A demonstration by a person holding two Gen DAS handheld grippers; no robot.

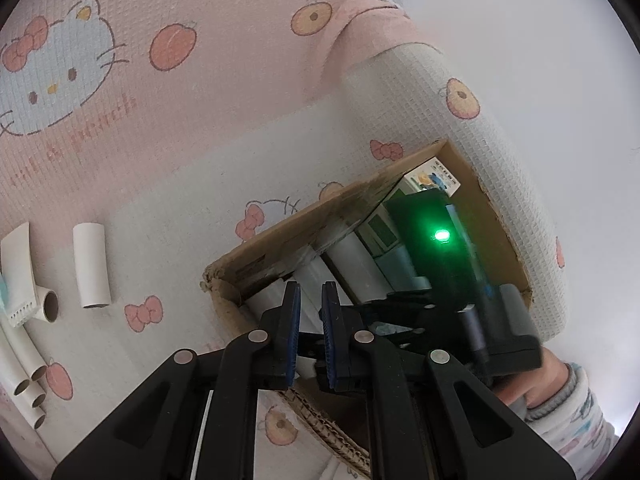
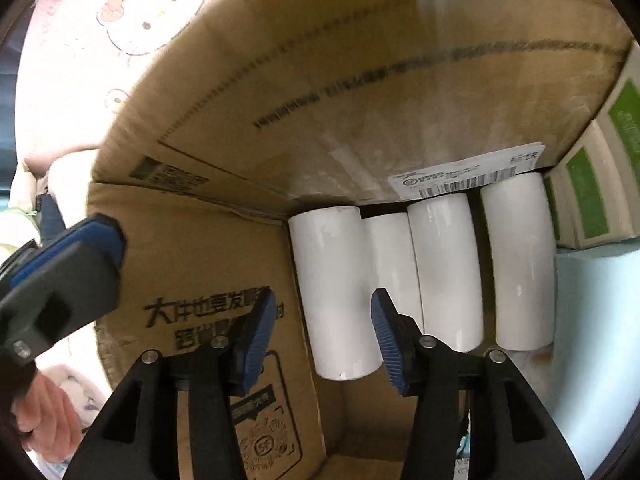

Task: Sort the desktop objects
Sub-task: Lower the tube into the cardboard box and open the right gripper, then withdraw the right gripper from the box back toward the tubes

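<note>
An open cardboard box (image 2: pixel 320 80) holds a row of several white tubes lying side by side. My right gripper (image 2: pixel 324 320) is inside the box and open. The leftmost tube (image 2: pixel 336 280) lies between and beyond its blue pads, which do not press on it. In the left wrist view my left gripper (image 1: pixel 311 312) hovers over the box's near corner (image 1: pixel 224 280), closed to a thin slit with nothing in it. Its blue-padded finger (image 2: pixel 100 240) shows at the left of the right wrist view. Outside the box, a loose white tube (image 1: pixel 92 268) lies on the mat.
Green-and-white cartons (image 2: pixel 592 184) and a pale blue block (image 2: pixel 592 320) fill the box's right side. More white tubes (image 1: pixel 24 384) and a white flat piece (image 1: pixel 18 272) lie at the mat's left edge. The pink cartoon mat (image 1: pixel 200 120) covers the surface. A hand in a patterned sleeve (image 1: pixel 568 404) holds the right tool.
</note>
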